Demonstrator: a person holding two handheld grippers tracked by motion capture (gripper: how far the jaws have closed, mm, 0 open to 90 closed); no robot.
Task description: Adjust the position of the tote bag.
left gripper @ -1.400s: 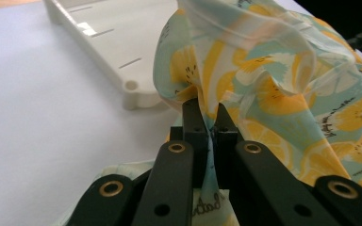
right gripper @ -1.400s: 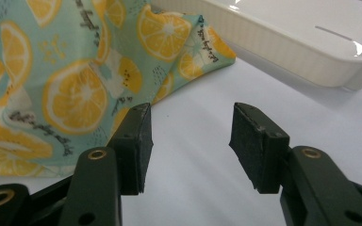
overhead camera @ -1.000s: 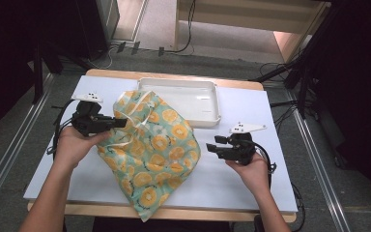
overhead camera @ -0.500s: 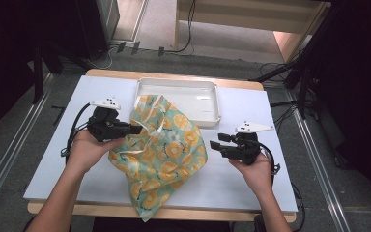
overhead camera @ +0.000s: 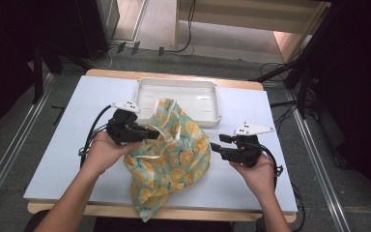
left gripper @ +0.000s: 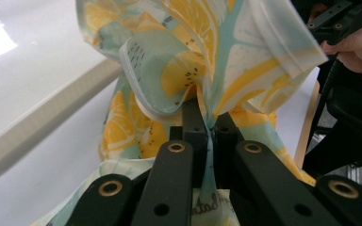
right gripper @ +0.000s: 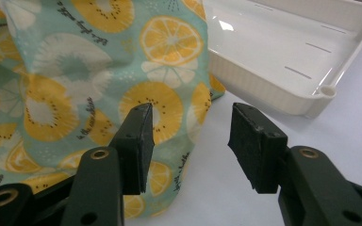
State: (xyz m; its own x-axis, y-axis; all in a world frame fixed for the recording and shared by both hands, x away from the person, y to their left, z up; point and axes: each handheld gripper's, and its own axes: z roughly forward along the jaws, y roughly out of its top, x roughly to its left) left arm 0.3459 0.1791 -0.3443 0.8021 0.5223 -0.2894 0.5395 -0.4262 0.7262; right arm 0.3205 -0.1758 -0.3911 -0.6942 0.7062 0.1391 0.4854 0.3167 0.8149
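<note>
Pinching a fold of the fruit-print cloth bag (overhead camera: 171,150), the left gripper (overhead camera: 150,134) has its jaws clamped together on the fabric, lifting that edge off the white table (overhead camera: 63,145). Bag spreads from the left gripper toward the near table edge, its far corner just before the white tray (overhead camera: 207,99). Right gripper (overhead camera: 216,146) just beside the bag's right edge, jaws apart, nothing between them.
</note>
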